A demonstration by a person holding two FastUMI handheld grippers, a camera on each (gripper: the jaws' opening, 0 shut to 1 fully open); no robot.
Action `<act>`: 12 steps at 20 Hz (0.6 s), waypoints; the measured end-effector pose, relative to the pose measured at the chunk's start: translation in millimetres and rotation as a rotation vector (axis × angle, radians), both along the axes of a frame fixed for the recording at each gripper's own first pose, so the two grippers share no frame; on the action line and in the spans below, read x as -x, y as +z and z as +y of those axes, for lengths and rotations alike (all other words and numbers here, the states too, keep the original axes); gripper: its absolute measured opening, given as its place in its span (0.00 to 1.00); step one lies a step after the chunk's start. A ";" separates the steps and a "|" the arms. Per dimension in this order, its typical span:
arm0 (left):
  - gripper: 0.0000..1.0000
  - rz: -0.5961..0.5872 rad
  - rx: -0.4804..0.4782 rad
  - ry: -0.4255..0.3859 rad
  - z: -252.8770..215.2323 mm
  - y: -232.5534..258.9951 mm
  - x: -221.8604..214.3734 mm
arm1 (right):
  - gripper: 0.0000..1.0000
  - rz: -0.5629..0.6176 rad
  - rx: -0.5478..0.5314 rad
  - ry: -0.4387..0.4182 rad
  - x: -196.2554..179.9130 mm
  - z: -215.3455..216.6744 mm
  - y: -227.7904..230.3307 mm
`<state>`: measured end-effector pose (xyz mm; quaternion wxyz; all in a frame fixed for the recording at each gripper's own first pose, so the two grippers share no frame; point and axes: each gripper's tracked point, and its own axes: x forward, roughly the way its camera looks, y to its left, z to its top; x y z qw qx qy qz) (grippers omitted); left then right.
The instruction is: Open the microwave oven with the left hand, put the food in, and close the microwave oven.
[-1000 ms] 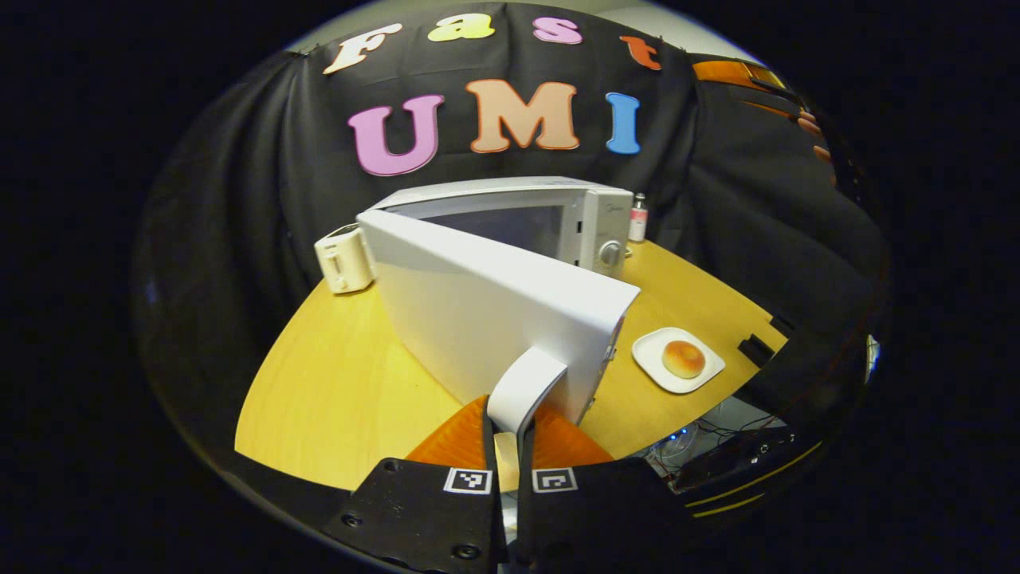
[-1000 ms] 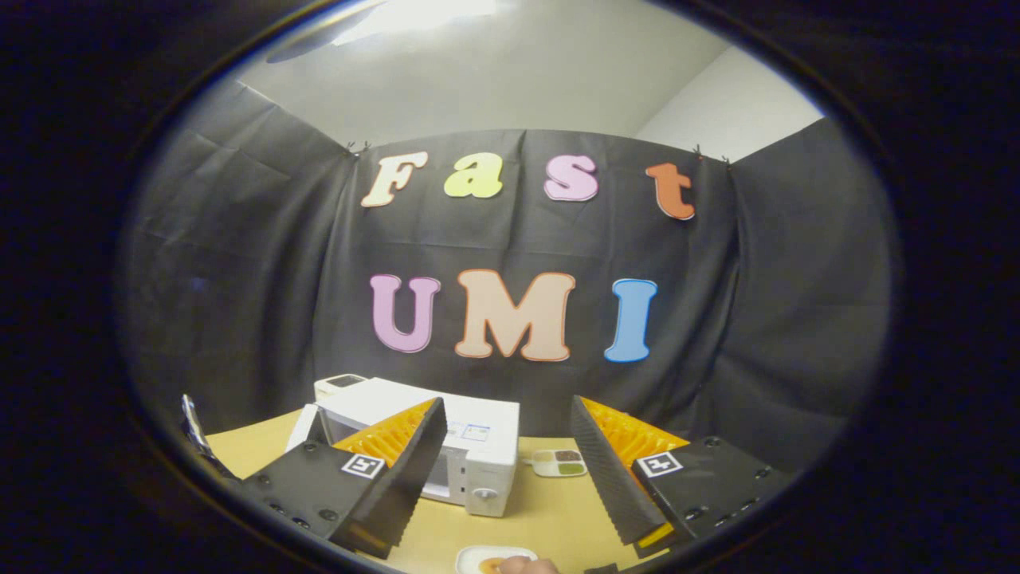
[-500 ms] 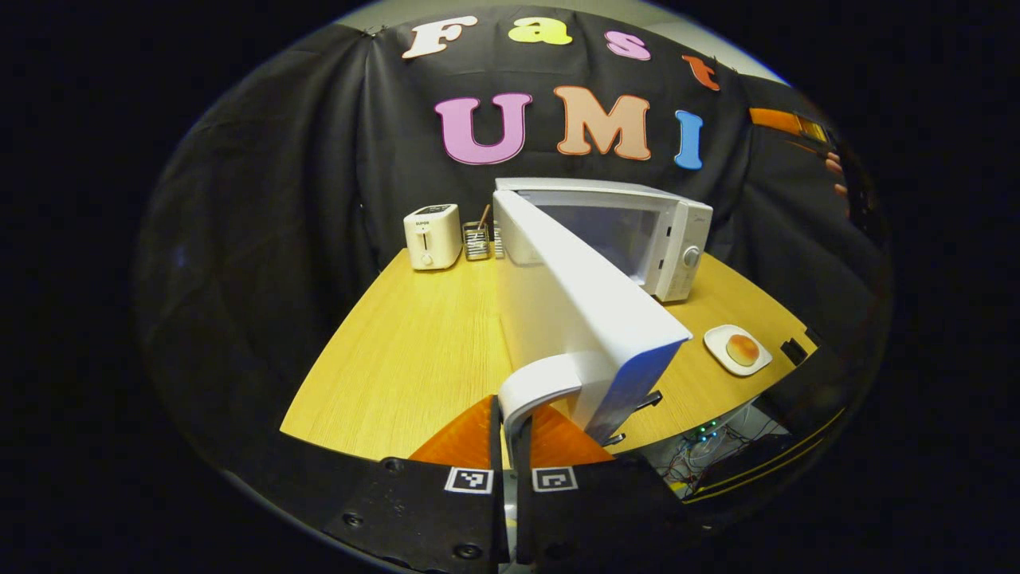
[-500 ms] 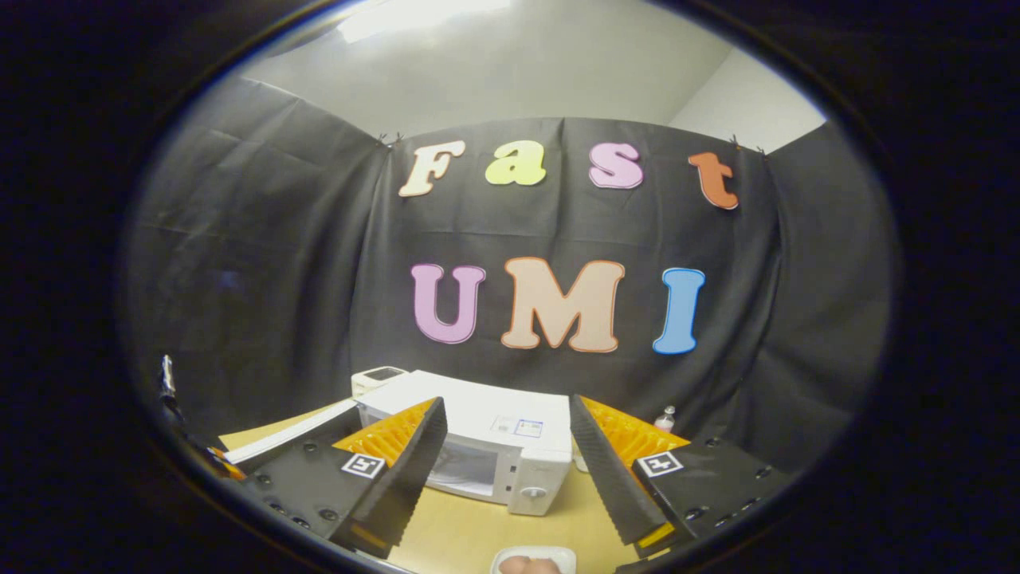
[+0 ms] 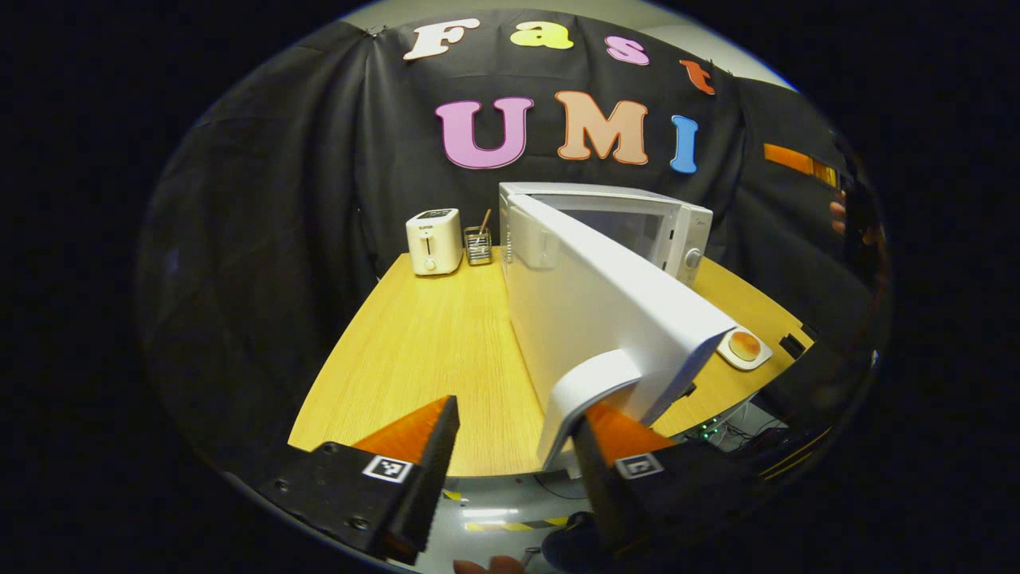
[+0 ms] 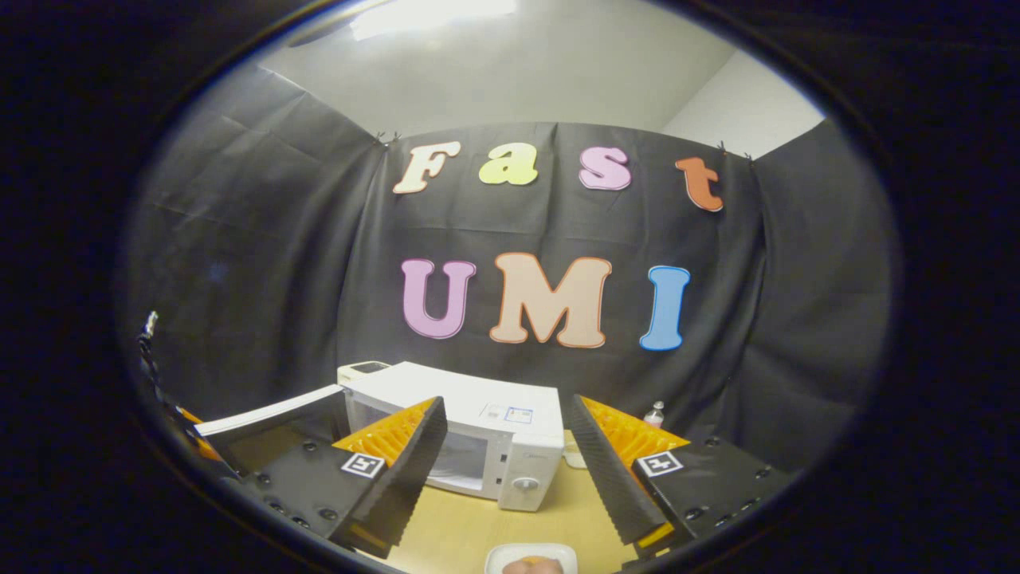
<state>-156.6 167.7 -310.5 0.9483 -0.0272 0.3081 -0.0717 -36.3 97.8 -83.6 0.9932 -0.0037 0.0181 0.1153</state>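
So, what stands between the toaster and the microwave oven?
In the left gripper view, a small wire holder with utensils stands between the toaster and the microwave oven.

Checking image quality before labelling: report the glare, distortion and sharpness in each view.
Left gripper view: fisheye bends the round yellow wooden table's edge; the white microwave door is evenly lit, sharp, without glare. Right gripper view: a bright ceiling light washes out the top; the white microwave oven stays sharp.

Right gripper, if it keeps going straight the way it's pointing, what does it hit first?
Most likely the microwave: the open right gripper aims at its front, near the control panel. The bun plate lies below that line. Depth is uncertain.
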 end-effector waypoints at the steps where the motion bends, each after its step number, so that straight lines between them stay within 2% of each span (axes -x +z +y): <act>1: 1.00 -0.003 -0.007 0.001 -0.5 2.4 -1.7 | 0.97 0.021 0.021 -0.009 0.0 -7.5 -21.6; 4: 1.00 -0.010 -0.017 0.002 -2.8 2.4 -3.8 | 0.98 0.172 0.014 0.025 11.2 -9.2 -100.5; 7: 1.00 -0.003 -0.032 -0.002 -5.6 3.3 -3.4 | 0.97 0.290 0.038 -0.008 12.4 -29.6 -168.0; 12: 1.00 0.004 -0.043 -0.012 -11.0 8.2 1.2 | 0.99 0.434 0.088 -0.048 26.4 -55.3 -246.0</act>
